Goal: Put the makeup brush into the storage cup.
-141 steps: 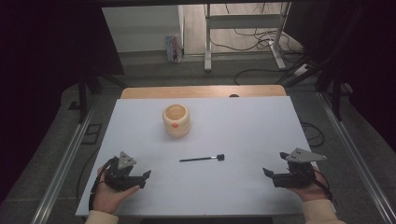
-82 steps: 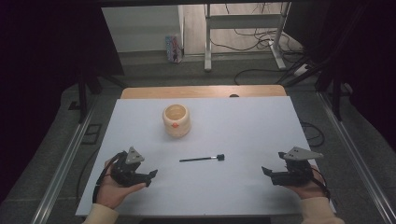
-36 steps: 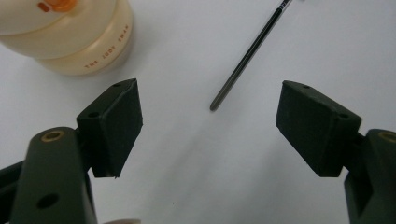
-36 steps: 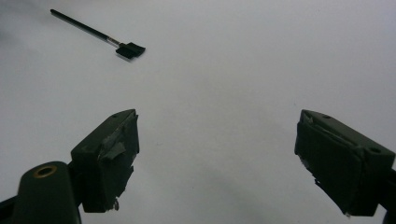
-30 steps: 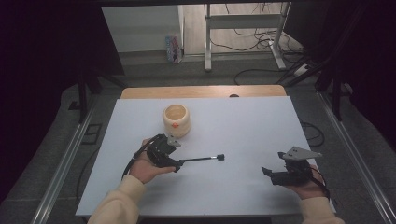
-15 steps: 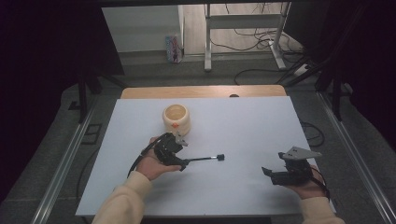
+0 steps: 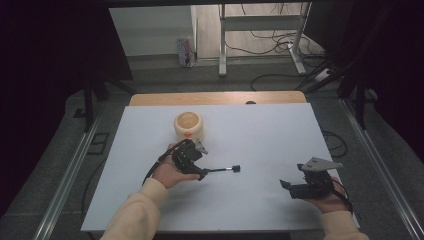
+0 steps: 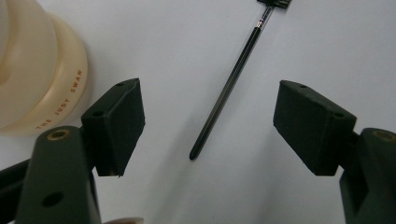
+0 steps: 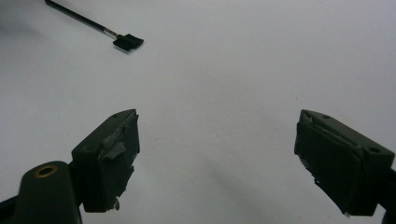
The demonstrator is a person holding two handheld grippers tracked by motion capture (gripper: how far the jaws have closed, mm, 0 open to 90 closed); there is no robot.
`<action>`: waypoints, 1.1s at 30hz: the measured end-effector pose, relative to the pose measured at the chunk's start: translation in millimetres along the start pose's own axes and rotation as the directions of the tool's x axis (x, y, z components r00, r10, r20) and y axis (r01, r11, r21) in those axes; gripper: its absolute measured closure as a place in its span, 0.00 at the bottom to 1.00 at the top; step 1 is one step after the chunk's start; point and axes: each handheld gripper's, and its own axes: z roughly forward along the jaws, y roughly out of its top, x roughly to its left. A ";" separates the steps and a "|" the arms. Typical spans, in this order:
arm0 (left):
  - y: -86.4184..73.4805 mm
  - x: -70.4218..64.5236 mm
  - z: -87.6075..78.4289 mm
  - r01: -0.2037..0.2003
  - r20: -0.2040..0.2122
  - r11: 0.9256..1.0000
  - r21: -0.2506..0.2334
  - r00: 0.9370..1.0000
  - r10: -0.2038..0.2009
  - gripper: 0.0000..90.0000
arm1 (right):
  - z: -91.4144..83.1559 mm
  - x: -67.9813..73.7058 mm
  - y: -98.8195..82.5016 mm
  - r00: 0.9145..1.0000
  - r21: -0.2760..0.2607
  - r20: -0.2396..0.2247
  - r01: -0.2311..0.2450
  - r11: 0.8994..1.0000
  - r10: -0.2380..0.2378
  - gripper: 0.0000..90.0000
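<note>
Left gripper (image 7: pixel 202 173) poised over the near end of the thin black stick (image 8: pixel 228 88), fingers (image 8: pixel 114 123) spread wide, nothing clamped. Stick lying flat on the white desk (image 7: pixel 260 135), its pointed tip between the two pads but touching neither, its small square head (image 7: pixel 236 168) pointing away toward the right. Cream pot (image 7: pixel 188 126) just beyond, near the left finger. Right gripper (image 7: pixel 286 186) resting well apart at the desk's right, fingers (image 9: pixel 109 158) likewise wide and empty.
</note>
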 end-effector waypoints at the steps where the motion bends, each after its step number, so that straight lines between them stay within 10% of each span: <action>1: 0.7 0.2 0.9 -0.003 0.001 1.000 0.003 1.000 0.003 0.28 | 0.1 -0.2 0.0 1.000 0.000 0.000 0.003 1.000 -0.003 0.16; 33: 27.1 0.5 20.9 -0.078 0.073 0.995 0.063 0.995 0.073 0.29 | 0.8 -0.5 -0.3 1.000 0.012 -0.004 0.009 1.000 -0.009 0.16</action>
